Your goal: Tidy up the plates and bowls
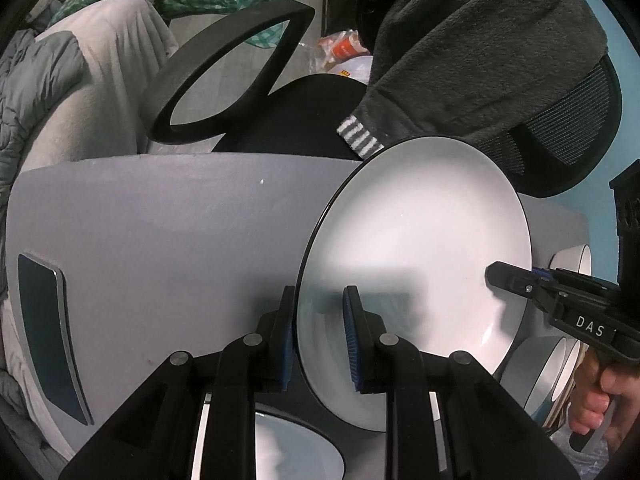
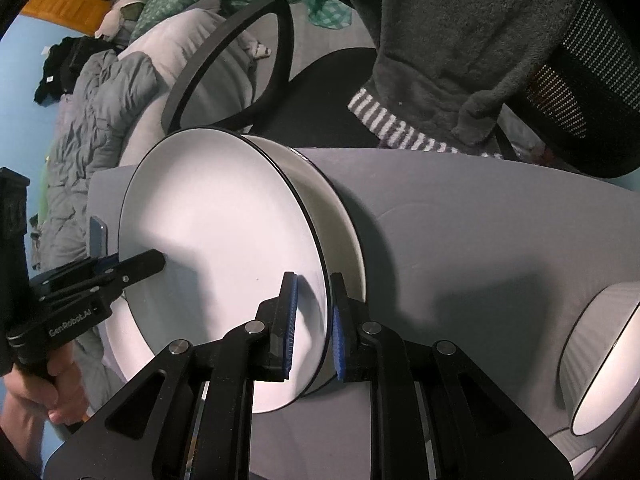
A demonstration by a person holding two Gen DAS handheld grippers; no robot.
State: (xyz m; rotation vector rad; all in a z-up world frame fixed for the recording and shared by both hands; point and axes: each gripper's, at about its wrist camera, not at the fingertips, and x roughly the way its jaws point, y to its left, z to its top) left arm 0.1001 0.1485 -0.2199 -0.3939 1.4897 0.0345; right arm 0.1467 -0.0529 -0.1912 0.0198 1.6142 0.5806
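Note:
A large white plate with a thin black rim (image 1: 416, 248) is held between both grippers above the grey table (image 1: 160, 232). My left gripper (image 1: 318, 340) straddles its near rim, blue pads either side, with a gap still showing at the pads. My right gripper (image 2: 314, 326) straddles the opposite rim of the same plate (image 2: 216, 248) in the same way, and it shows in the left wrist view (image 1: 516, 280). A white bowl (image 2: 336, 216) sits directly under the plate. A ribbed grey bowl (image 2: 600, 356) lies on its side at right.
A black office chair (image 1: 240, 64) with a dark fleece over its back (image 1: 480, 40) stands past the table's far edge. A phone (image 1: 48, 336) lies on the table at left. Another plate (image 1: 296, 448) sits below my left gripper. More bowls (image 1: 556, 376) lie at right.

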